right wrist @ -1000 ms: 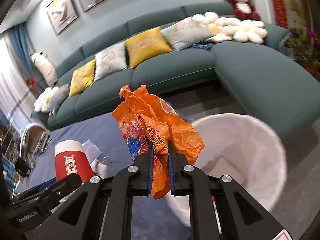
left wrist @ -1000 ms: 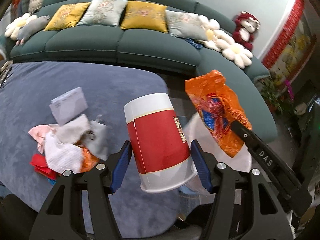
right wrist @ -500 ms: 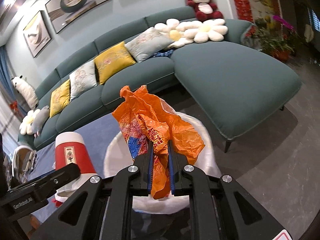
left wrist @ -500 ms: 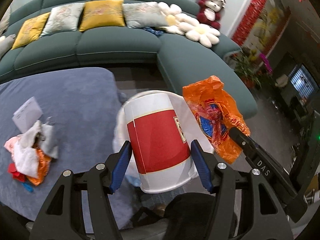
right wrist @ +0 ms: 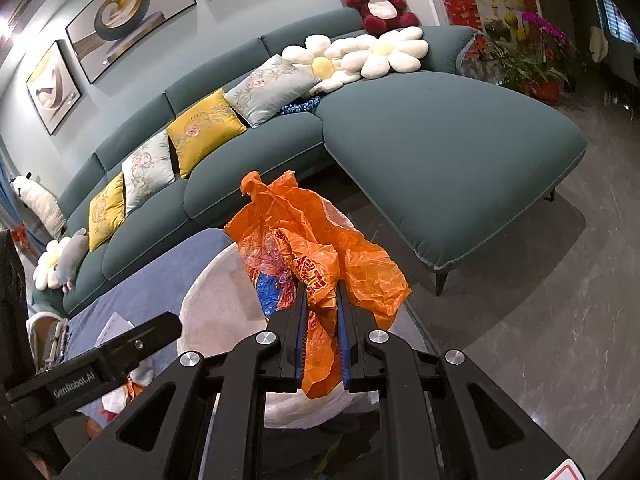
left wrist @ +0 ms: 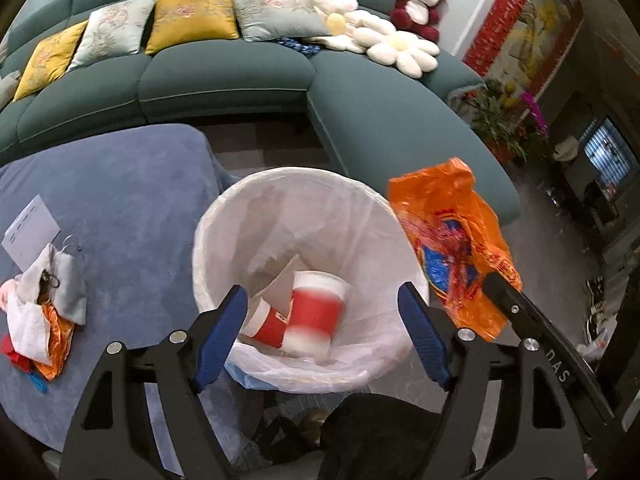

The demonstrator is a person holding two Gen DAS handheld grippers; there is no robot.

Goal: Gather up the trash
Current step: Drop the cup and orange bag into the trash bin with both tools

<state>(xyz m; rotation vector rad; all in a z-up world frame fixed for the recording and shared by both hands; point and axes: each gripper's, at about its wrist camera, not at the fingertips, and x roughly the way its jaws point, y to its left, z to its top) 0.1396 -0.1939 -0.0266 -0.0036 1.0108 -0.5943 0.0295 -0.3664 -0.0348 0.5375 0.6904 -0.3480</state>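
Observation:
My left gripper (left wrist: 320,300) is open and empty above the white-lined trash bin (left wrist: 224,216). A red and white paper cup (left wrist: 316,312) is blurred inside the bin, beside another red cup (left wrist: 266,322) and a piece of cardboard (left wrist: 280,284). My right gripper (right wrist: 322,292) is shut on a crumpled orange plastic bag (right wrist: 308,236) and holds it over the bin's right rim (right wrist: 212,300). The bag also shows in the left wrist view (left wrist: 452,248).
A pile of trash (left wrist: 40,312) with cloths, orange plastic and a white paper (left wrist: 30,230) lies on the blue carpet (left wrist: 120,184) to the left. A teal sectional sofa (left wrist: 360,120) with cushions curves behind and to the right. Potted plants (left wrist: 504,120) stand far right.
My left gripper opened and let go of the red cup, which dropped into the bin. Both grippers moved over the bin. The right gripper still holds the orange bag.

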